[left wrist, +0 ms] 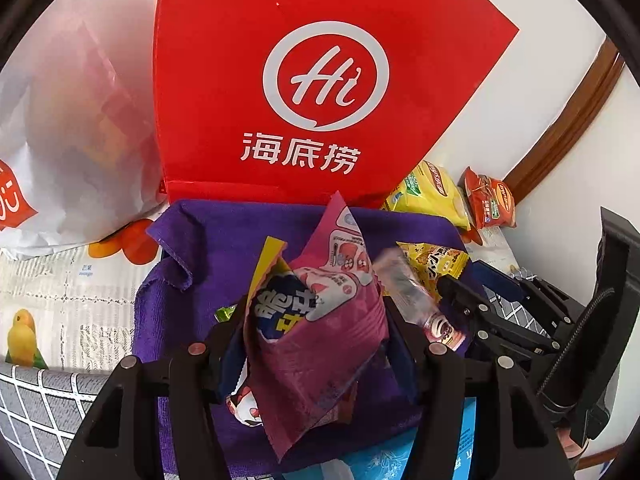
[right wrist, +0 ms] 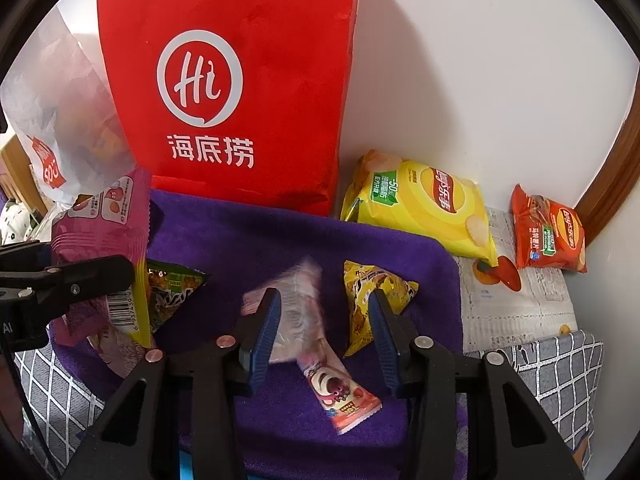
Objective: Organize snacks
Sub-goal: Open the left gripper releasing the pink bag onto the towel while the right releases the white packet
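Gripping a pink pouch (left wrist: 316, 344), my left jaws (left wrist: 308, 344) hold it above the purple cloth (right wrist: 248, 232). Behind stands a red bag (right wrist: 240, 80) printed "Hi 海底捞". My right jaws (right wrist: 320, 332) stand open over a pink stick pack (right wrist: 320, 364), blurred at its top; its long axis runs from between them toward my lower right, so my right hand is nearer. Beside it lies a yellow pack (right wrist: 360, 292); farther right, yellow Lay's (right wrist: 432, 200) and red Lay's (right wrist: 550, 234).

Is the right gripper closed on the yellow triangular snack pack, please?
No: the right gripper stands open above the purple cloth, and the yellow triangular pack lies free beyond its right finger.
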Motion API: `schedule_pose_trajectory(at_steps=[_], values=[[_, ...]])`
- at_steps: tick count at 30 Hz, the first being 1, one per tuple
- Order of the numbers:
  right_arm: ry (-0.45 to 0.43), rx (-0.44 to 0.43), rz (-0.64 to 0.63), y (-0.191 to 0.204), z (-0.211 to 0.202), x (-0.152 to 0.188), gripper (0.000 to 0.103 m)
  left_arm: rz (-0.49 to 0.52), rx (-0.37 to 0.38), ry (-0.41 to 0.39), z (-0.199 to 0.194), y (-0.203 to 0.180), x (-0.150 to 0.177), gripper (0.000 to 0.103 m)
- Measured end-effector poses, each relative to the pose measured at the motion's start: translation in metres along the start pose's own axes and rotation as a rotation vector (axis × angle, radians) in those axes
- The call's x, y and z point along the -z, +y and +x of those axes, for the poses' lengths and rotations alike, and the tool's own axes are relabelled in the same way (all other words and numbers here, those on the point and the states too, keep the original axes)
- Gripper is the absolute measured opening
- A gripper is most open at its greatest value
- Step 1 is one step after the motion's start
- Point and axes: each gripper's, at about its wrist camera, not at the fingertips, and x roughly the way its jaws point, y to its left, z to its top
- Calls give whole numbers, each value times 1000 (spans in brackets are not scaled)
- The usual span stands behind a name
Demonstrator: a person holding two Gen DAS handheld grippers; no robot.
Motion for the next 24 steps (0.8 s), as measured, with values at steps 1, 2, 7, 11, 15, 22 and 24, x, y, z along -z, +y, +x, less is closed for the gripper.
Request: schedule_pose_trajectory(at_steps=[1,2,7,11,15,22,24], values=[[3,1,2,-1,1,0,44,0,1,1,0,0,0,59],[5,2,2,-1,1,0,44,-1,1,1,0,0,0,59],[4,4,4,-2,1,0,44,1,1,4,1,-1,-1,59],[-7,3,2,-1,-3,-1,44,13,1,0,-2,-4,-2,69],[-12,1,7,-1,-7,-2,44,40,-21,-31,-12,-10,-3,76],[-38,11,24,-6,-24,-5,45,40,-1,-60,-31,-12,-5,77],[-50,15,26,-6,-32,-6,47,42,-5,-63,-37,-13,-4,77]])
